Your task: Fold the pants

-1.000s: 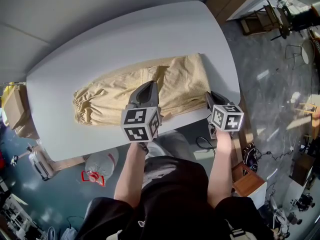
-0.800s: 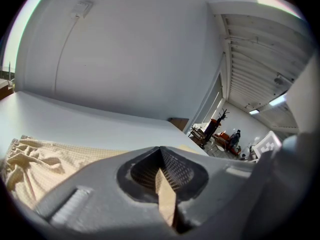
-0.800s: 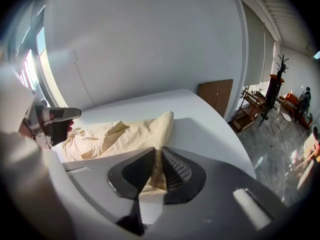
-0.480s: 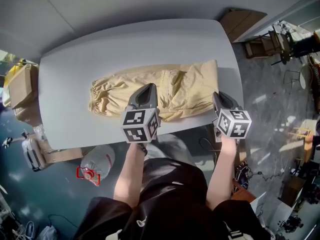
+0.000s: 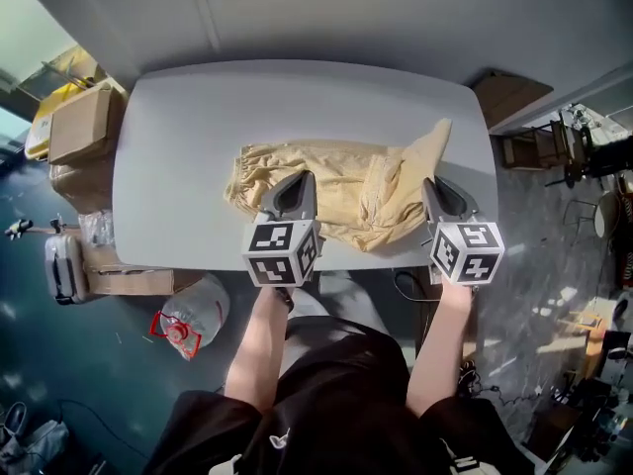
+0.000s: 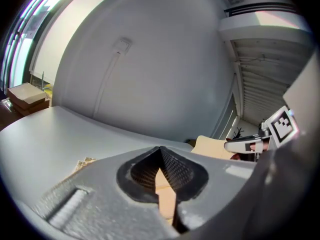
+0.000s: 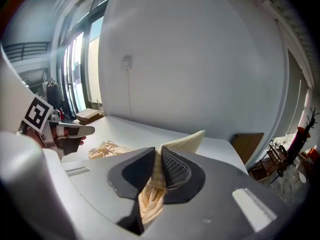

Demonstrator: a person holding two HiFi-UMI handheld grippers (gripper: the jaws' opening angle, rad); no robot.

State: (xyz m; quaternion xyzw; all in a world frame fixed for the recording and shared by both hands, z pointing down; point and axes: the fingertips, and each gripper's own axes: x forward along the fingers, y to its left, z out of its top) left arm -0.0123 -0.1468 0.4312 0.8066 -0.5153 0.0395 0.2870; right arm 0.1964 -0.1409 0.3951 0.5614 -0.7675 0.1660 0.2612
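Note:
The beige pants [image 5: 336, 181] lie lengthwise on the grey table [image 5: 178, 166], gathered end at the left. My left gripper [image 5: 298, 178] is shut on their near edge at the middle, and the left gripper view shows beige cloth [image 6: 165, 191] pinched between its pads. My right gripper [image 5: 433, 183] is shut on the right end, which is lifted off the table so that one corner [image 5: 439, 129] sticks up. In the right gripper view the cloth [image 7: 156, 176] hangs from the closed jaws, with the left gripper [image 7: 75, 130] off to the left.
Cardboard boxes [image 5: 81, 127] stand by the table's left end, with a suitcase [image 5: 59, 265] on the floor below them. A large water bottle [image 5: 193, 315] sits under the near edge. Flat cardboard [image 5: 514, 92] leans at the right end. A wall runs behind the table.
Both grippers have risen and moved with the cloth. The right end of the pants has come up off the table, and the pants have bunched up shorter.

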